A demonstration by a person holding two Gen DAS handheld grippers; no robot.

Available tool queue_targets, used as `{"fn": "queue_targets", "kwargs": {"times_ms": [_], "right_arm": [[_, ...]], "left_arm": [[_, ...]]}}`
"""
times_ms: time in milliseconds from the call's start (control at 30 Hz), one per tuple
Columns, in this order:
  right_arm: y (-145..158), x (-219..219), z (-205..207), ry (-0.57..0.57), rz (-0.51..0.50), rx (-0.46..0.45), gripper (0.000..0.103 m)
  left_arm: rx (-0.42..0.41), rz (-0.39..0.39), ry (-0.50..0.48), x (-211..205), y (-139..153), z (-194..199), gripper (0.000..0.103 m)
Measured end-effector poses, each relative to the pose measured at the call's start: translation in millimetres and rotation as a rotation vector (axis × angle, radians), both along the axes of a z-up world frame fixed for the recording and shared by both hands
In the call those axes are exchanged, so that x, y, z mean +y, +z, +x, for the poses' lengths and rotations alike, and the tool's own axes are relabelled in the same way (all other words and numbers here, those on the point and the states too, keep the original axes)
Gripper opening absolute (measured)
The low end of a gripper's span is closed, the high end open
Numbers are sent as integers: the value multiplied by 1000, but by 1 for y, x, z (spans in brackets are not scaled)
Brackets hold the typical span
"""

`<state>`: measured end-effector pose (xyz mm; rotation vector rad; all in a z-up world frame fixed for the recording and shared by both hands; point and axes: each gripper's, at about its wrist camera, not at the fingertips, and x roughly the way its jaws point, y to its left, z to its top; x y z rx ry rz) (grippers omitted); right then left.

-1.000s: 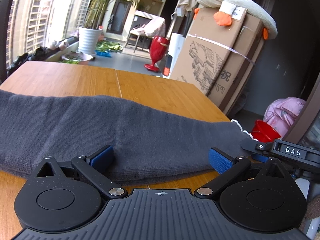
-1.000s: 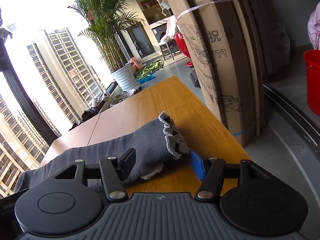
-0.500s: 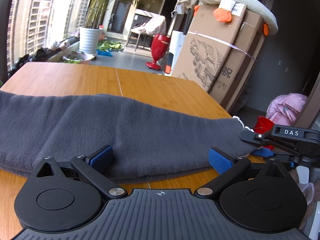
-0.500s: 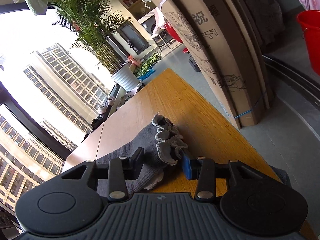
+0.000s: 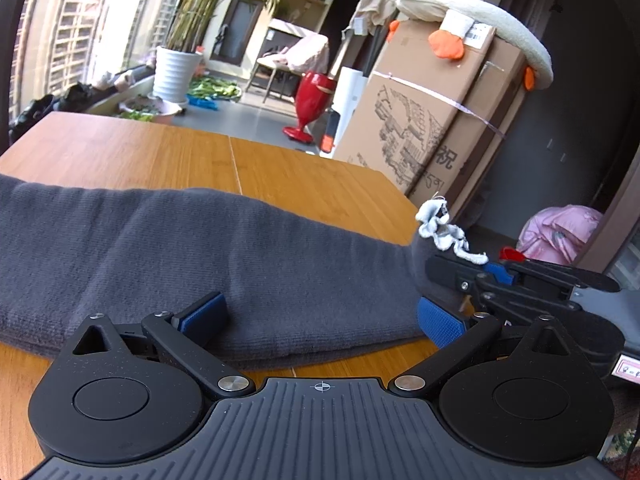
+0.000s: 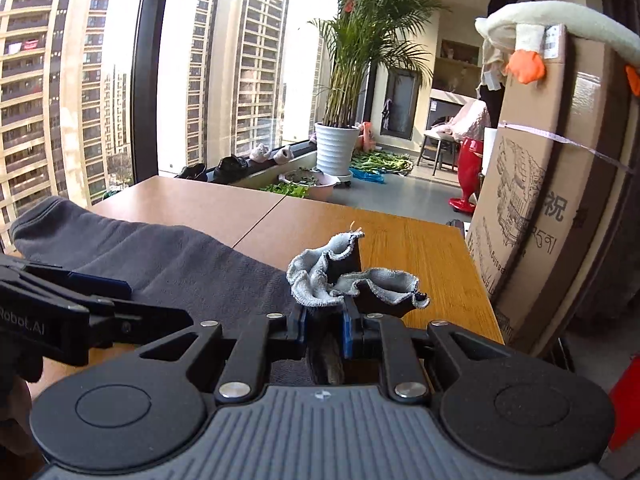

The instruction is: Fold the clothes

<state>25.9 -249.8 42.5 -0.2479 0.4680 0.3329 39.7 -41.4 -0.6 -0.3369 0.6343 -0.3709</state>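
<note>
The grey garment is laid lengthwise on the wooden table. Its frilled cuff, loose between the pads one second earlier, is now clamped by the right gripper and raised. The left gripper is held open at the garment's near edge, as before.

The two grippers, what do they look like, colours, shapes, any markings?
Both are matte black plastic. The left gripper has two round disc housings, a ribbed grey centre panel with a small crosshair mark, silver pivot screws and angled link arms ending in blue ribbed pads. The right gripper is built the same way. In the right wrist view, white lettering "Robot.AI" shows on the left gripper's side.
</note>
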Motion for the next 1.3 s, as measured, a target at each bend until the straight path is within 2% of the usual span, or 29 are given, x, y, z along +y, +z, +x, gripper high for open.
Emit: {"fn": "queue_targets", "kwargs": {"times_ms": [67, 133, 233, 267, 300, 367, 433, 467, 533, 633, 700, 900, 967, 1033, 1133, 1200, 1300], "right_arm": [[-5, 13, -5, 36, -84, -19, 16], [-7, 23, -8, 52, -128, -31, 17], [-5, 28, -9, 52, -127, -27, 17], [-5, 28, -10, 52, -122, -25, 17], [-5, 27, -9, 52, -119, -25, 17], [-5, 24, -12, 56, -108, -23, 17], [-4, 16, -14, 62, -86, -17, 17], [-3, 11, -15, 69, -66, -9, 19], [1, -2, -18, 82, -17, 13, 26], [10, -31, -19, 77, 159, 100, 49], [12, -50, -16, 47, 287, 158, 49], [0, -65, 7, -122, 438, 177, 48], [-4, -71, 14, -179, 487, 183, 42], [-4, -65, 25, -199, 430, 155, 35], [-3, -47, 37, -138, 354, 153, 14], [0, -27, 34, -89, 233, 92, 14], [3, 0, 18, -2, 83, -6, 14]], "left_arm": [[34, -85, -27, 4, 8, 11, 103], [34, -119, -59, 2, 20, 21, 103], [-31, -58, -124, -26, 44, 35, 96], [-38, -41, -163, -38, 49, 40, 86], [-31, -21, -195, -49, 50, 46, 70], [7, 42, -218, -71, 43, 58, 61], [47, 109, -186, -83, 28, 68, 56], [72, 119, -173, -84, 20, 72, 53], [103, 60, -158, -76, 8, 77, 54], [130, -11, -145, -61, 2, 78, 53], [144, -46, -138, -53, 0, 78, 52], [190, -165, -108, -37, -7, 81, 52], [204, -197, -105, -31, -8, 81, 52], [207, -200, -112, -27, -9, 80, 51], [200, -186, -108, -21, -6, 78, 49], [189, -193, -83, -14, 0, 74, 54], [122, -201, -72, -4, 18, 68, 54]]}}
